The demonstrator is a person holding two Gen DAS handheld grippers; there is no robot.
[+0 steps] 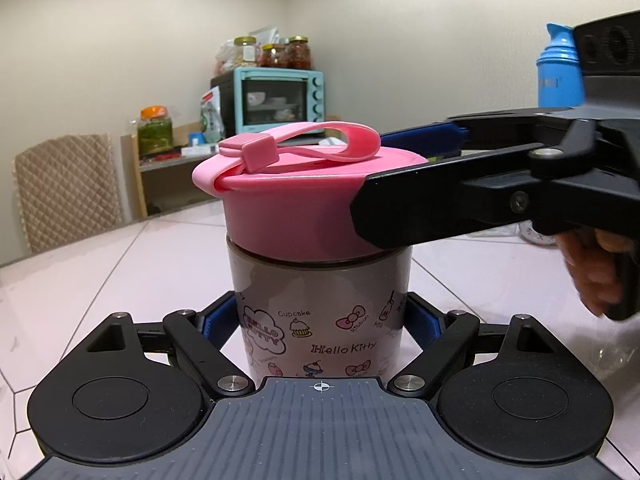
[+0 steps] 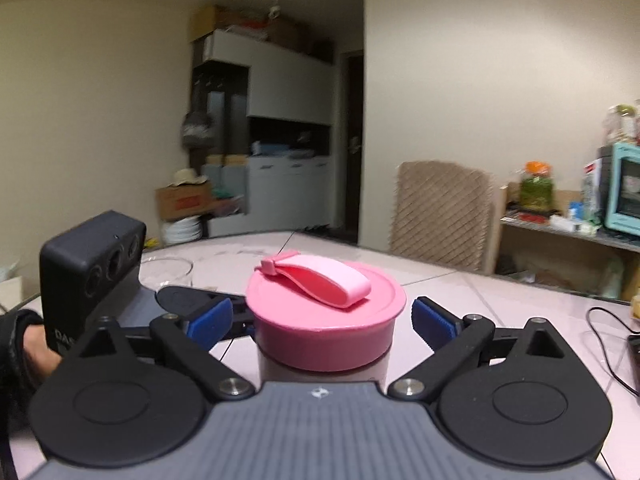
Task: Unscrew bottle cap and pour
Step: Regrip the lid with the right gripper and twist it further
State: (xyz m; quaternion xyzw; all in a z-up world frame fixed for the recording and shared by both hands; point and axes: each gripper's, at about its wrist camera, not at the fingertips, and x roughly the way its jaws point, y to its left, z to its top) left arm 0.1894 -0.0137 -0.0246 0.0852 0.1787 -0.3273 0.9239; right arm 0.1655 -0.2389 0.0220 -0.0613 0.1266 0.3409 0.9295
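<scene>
A Hello Kitty bottle with a pink screw cap and pink loop strap stands upright on the pale tiled table. My left gripper is shut on the bottle body, its blue pads pressed to both sides. In the left wrist view my right gripper comes in from the right at cap height. In the right wrist view the right gripper is open, its blue pads apart on either side of the cap with small gaps.
A clear glass bowl sits on the table beyond the left gripper. A blue bottle stands at the right. A padded chair and a shelf with a teal oven stand behind. A black cable lies at the right.
</scene>
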